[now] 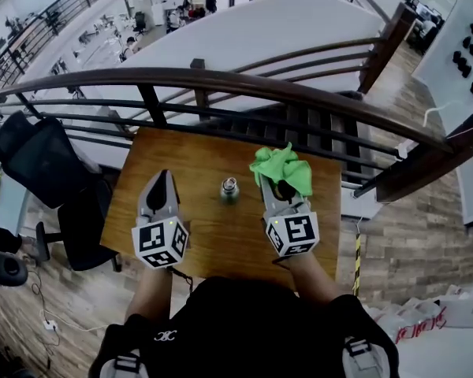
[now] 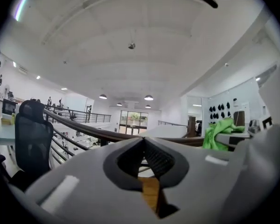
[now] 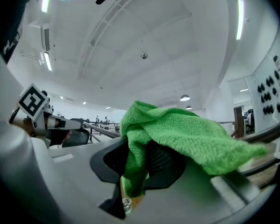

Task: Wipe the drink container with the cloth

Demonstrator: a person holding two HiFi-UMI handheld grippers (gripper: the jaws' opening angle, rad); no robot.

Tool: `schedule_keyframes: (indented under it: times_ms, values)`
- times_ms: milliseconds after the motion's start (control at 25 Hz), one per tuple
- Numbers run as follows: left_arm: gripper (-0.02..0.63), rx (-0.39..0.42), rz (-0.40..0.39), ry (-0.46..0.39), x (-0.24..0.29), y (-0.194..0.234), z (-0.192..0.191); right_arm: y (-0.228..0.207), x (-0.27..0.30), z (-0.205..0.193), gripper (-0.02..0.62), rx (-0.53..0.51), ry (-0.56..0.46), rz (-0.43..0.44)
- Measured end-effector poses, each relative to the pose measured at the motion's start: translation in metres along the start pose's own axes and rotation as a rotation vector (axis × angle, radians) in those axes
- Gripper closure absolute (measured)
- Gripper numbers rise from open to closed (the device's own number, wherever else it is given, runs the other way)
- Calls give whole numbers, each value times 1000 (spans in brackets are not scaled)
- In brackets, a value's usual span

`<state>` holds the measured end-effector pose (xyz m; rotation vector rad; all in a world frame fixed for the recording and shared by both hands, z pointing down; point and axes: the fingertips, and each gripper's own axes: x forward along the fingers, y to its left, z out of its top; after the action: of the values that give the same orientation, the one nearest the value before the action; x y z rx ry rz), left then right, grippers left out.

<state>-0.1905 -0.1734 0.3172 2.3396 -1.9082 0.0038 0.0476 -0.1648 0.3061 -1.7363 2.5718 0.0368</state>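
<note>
The drink container [image 1: 229, 189], a small dark bottle with a metal cap, stands upright at the middle of the wooden table [image 1: 197, 152]. The left gripper [image 1: 163, 176] hovers to the bottle's left, apart from it; in the left gripper view the left gripper [image 2: 143, 142] has its jaws together with nothing between them. The right gripper [image 1: 273, 183] is to the bottle's right, shut on a bright green cloth [image 1: 282, 168] that drapes over its fingertips. In the right gripper view the cloth [image 3: 177, 132] hangs between and over the jaws, hiding most of what lies ahead.
A dark curved railing [image 1: 221, 81] runs along the table's far edge, with a drop to a lower floor beyond it. A black office chair [image 1: 39, 160] stands left of the table. Wooden flooring [image 1: 410, 235] lies to the right.
</note>
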Motion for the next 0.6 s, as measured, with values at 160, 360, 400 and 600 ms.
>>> schedule_keyframes:
  times_ms: [160, 360, 400, 600]
  values:
    - [554, 16, 14, 11, -16, 9, -3, 2, -6, 10, 529, 4, -14, -41]
    - [554, 48, -14, 57, -18, -9, -22, 2, -15, -7, 529, 39, 44, -40]
    - [554, 53, -25, 59, -18, -14, -23, 4, -17, -10, 529, 42, 52, -38]
    - [554, 78, -48, 62, -18, -19, -29, 13, -25, -23, 529, 51, 64, -34]
